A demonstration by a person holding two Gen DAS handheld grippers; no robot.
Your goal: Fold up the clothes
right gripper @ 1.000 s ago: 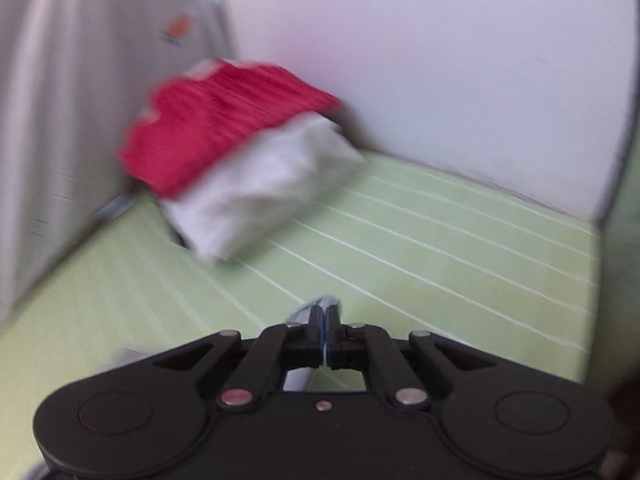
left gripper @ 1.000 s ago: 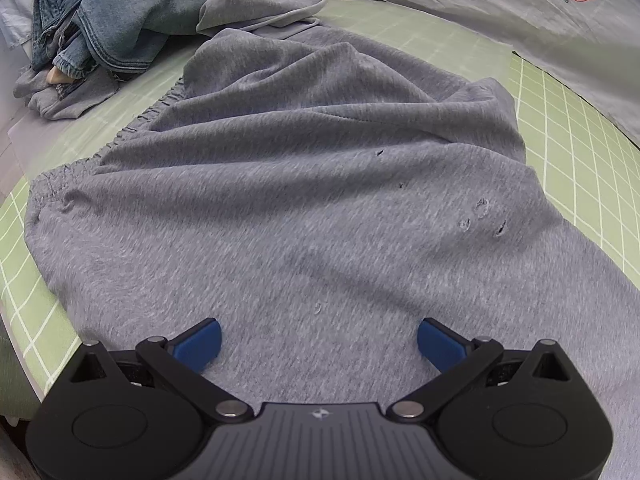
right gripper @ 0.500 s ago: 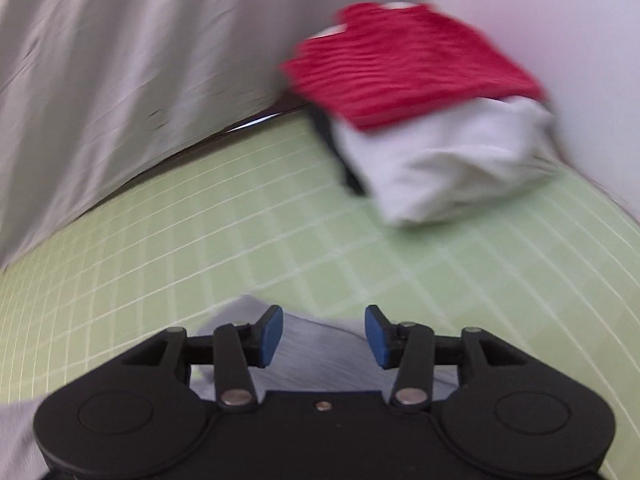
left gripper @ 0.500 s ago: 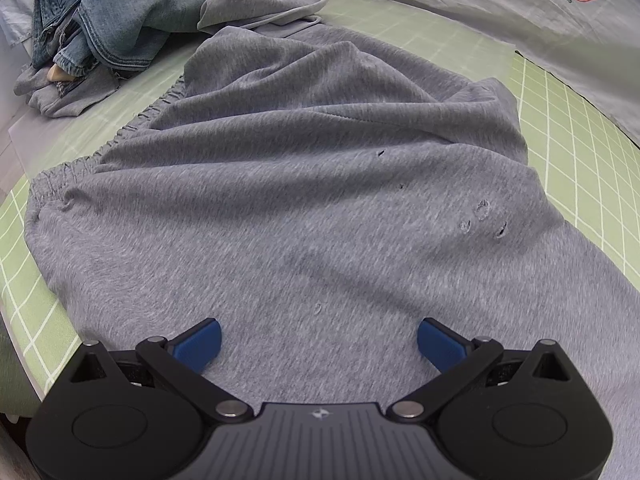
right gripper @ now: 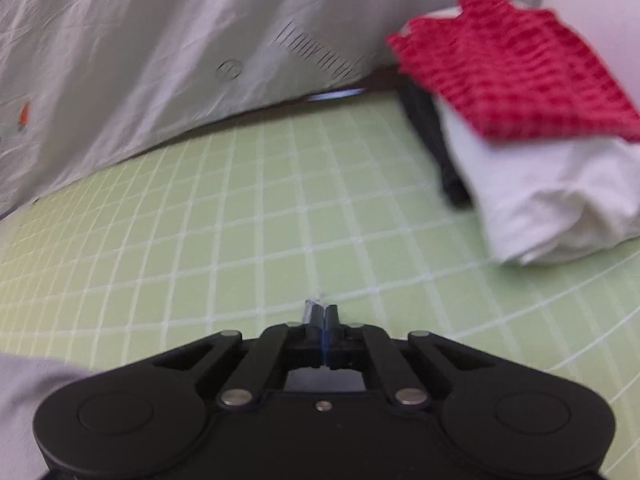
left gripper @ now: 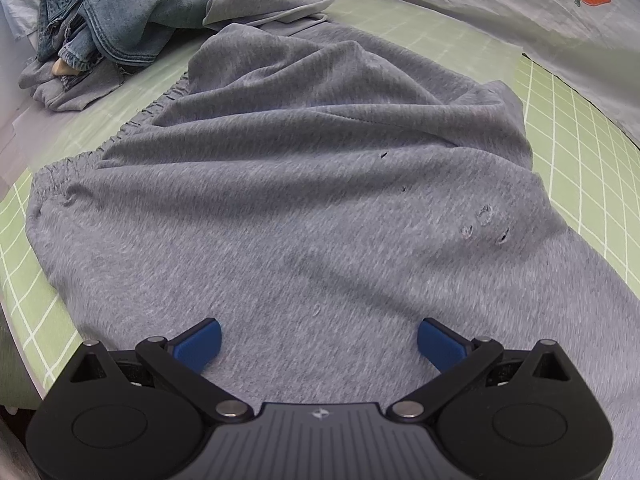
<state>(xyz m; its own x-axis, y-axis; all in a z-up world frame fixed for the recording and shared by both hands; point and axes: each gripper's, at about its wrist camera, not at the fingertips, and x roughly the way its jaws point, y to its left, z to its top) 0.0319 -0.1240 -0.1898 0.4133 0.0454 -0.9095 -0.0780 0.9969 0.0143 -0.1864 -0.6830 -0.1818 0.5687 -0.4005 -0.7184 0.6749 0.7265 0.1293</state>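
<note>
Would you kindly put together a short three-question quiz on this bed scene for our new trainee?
1. True or false: the left claw is open above the grey trousers.
2. The top garment on the folded pile is: A red, B blue, C yellow?
3. Which claw is shut?
Key: 1 true; 2 A, the red garment; 3 the right claw, which seems to pinch a bit of the grey trousers.

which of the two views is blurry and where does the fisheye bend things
Left wrist view: mostly sharp, the knit of the grey sweatpants and their small holes read clearly; grid lines on the green sheet bow at the edges. Right wrist view: soft with motion smear, the red cloth and white bundle under it streaked; sheet lines curve strongly around the right gripper.
</note>
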